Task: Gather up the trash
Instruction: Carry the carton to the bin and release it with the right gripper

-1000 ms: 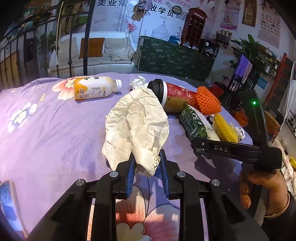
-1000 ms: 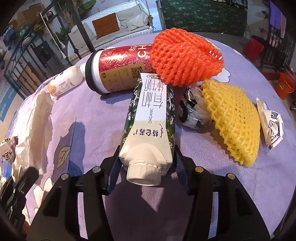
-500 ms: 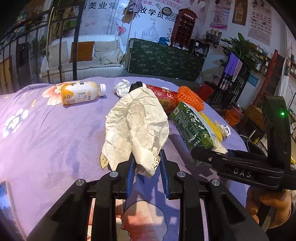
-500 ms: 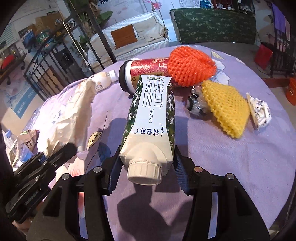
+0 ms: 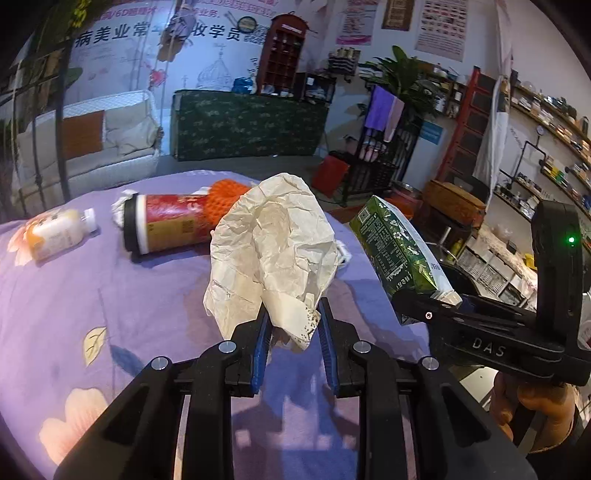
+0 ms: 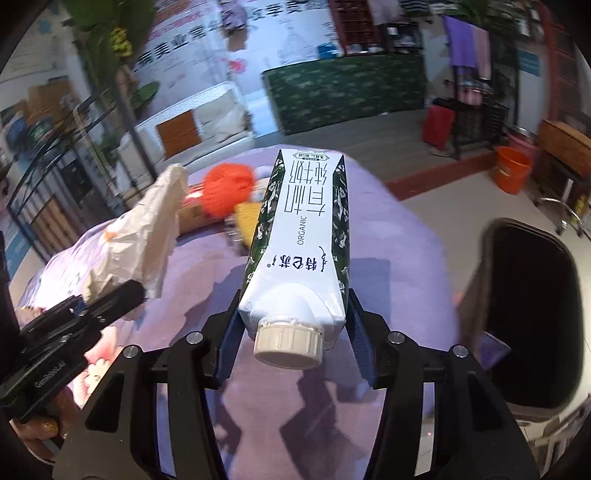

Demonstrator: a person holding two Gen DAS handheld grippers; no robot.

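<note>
We are holding crumpled paper (image 5: pixel 273 251) clamped in the left tool (image 5: pixel 293 336), raised above the purple floral desk (image 5: pixel 92 295). We are gripping a green milk carton (image 6: pixel 303 236), cap toward the camera, in the right tool (image 6: pixel 295 332), beside a black bin (image 6: pixel 532 317). Lying on the desk: red cup (image 5: pixel 166 225), orange net (image 5: pixel 225 195), small bottle (image 5: pixel 55 232).

White and green milk carton (image 6: pixel 300 236) printed "ORGANIC" beside large Chinese characters, right gripper (image 5: pixel 447 301) body marked "DAS", left gripper (image 6: pixel 110 301) body marked "GenRobot.AI", wall banner (image 5: pixel 155 31) with Chinese characters.
</note>
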